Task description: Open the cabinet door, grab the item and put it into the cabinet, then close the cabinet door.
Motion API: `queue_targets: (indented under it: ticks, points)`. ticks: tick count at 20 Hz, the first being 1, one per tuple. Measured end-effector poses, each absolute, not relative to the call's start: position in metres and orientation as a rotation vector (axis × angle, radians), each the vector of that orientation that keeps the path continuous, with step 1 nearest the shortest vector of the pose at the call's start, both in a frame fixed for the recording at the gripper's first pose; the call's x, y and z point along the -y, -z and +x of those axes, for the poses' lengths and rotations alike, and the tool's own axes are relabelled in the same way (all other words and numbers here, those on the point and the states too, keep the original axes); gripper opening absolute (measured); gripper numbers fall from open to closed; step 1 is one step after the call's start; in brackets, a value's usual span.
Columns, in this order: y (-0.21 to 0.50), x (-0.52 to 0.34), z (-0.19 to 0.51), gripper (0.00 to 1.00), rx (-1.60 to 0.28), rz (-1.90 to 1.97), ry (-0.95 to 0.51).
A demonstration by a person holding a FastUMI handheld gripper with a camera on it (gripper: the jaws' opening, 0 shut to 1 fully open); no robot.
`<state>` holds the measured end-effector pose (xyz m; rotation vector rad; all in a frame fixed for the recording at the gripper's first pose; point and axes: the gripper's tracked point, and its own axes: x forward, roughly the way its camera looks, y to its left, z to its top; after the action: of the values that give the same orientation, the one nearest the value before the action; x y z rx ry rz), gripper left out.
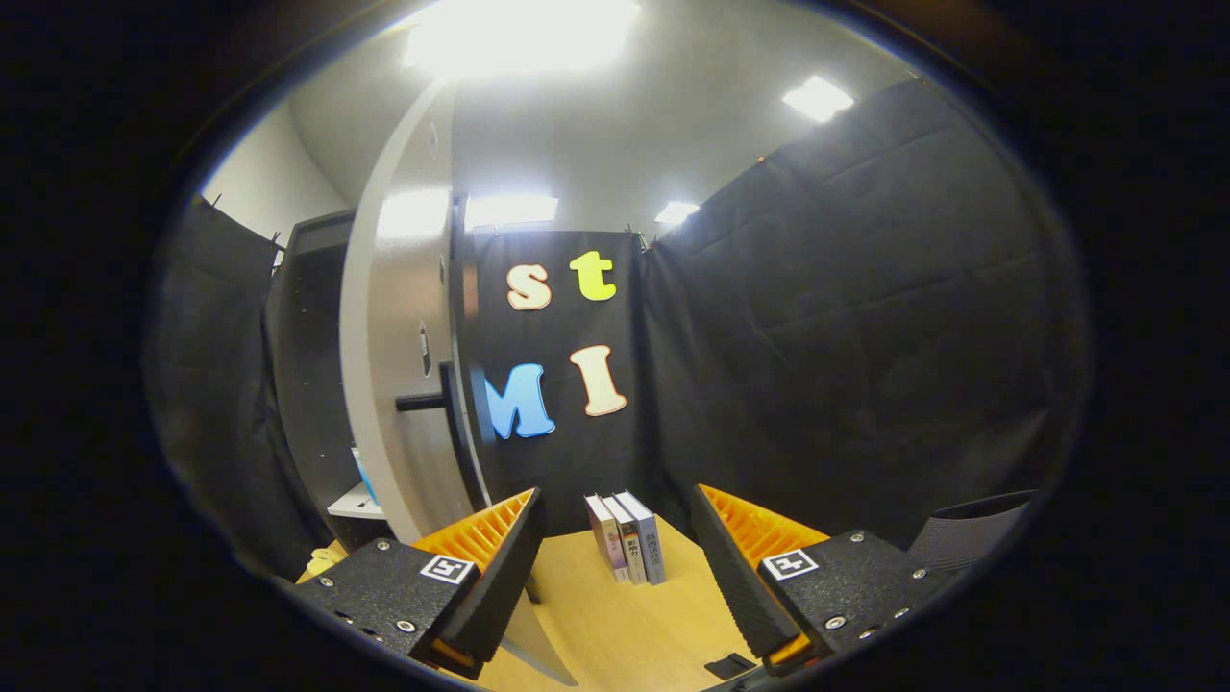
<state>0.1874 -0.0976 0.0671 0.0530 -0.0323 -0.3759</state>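
Note:
The grey cabinet door (399, 365) stands swung open to the left of my fingers, edge-on toward me, with a dark bar handle (432, 402) sticking out of it. Behind the door the dark cabinet (307, 384) shows a white shelf (351, 504) inside. Three books (627, 536) stand upright side by side on the wooden table (615, 625), just beyond my fingertips and between them. My gripper (615, 514) is open, with nothing between its fingers. The left finger (500, 548) is close to the door's lower edge.
Black cloth walls close in the booth behind and to the right. A dark ribbed object (971, 533) lies at the right beside the right finger. A small yellow object (322, 559) sits low at the left by the cabinet's foot.

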Motion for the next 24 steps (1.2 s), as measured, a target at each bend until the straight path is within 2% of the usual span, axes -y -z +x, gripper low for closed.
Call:
queue_targets:
  ticks: [5,8,15,24]
  points:
    - [-0.046,0.094,0.218,0.95,-0.068,0.097,0.361]
    - [-0.051,0.093,0.219,0.92,-0.046,0.112,0.356]
    - [-0.051,0.059,0.215,0.92,-0.048,0.072,0.327]
    - [-0.044,-0.015,0.223,0.93,-0.079,0.099,0.194]
